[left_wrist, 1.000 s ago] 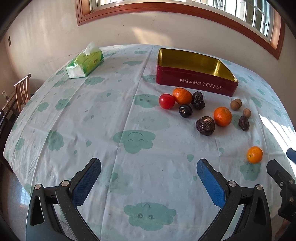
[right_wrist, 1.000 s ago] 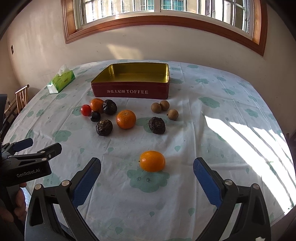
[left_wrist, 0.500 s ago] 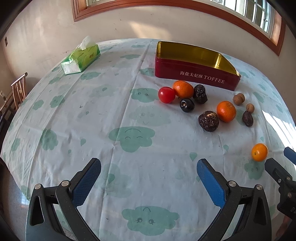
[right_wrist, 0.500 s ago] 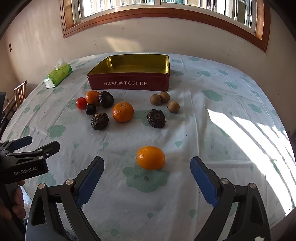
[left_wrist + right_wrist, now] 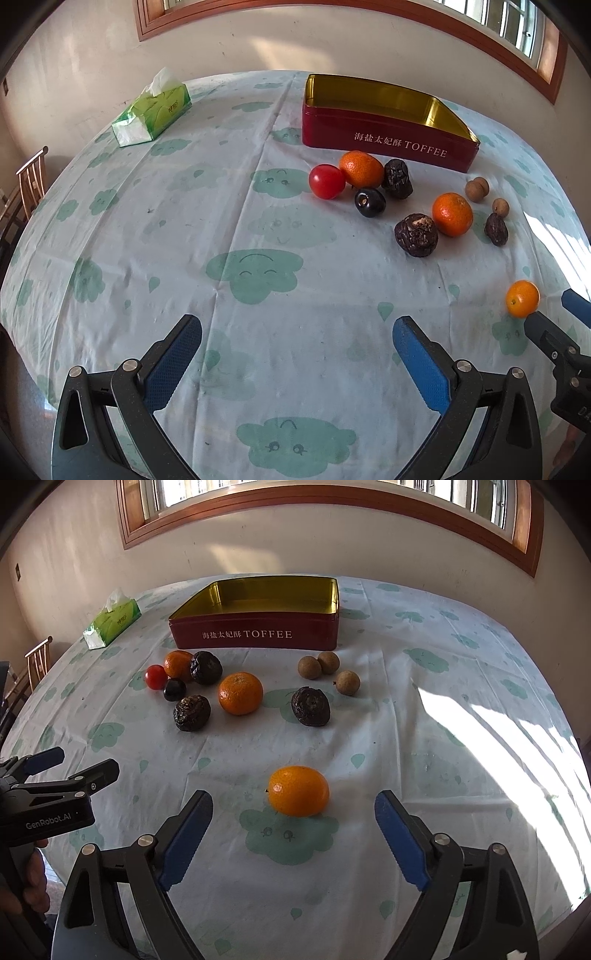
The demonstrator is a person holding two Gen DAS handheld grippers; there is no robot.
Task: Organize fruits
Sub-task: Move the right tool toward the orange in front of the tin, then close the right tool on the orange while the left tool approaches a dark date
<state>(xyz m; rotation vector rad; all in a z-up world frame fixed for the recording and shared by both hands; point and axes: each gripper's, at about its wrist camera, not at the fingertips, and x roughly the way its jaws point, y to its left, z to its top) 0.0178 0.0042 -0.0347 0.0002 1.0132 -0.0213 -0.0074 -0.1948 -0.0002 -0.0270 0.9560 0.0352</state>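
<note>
right claw (image 5: 293, 806) gapes wide just before the near orange (image 5: 298, 791).

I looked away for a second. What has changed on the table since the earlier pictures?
Both grippers moved forward. The right gripper closed in on the lone orange, which now sits nearly between its open fingers, untouched. The left gripper advanced too, open and empty. The fruits, toffee tin and tissue pack stayed put.

Tabletop (image 5: 424, 738) round, covered with white cloth, green cloud print. Red toffee tin (image 5: 258, 631) upper centre, open, gold inside. Green tissue pack (image 5: 112, 622) upper left. Below tin, left cluster: cherry tomato (image 5: 155, 676), dark grape (image 5: 174, 689), two oranges (image 5: 240, 693), two wrinkled dark fruits (image 5: 192, 713). Centre right: three longans (image 5: 347, 682), another wrinkled dark fruit (image 5: 310, 706). Lone orange (image 5: 298, 790) lower centre. Sunlight patch at right.
</note>
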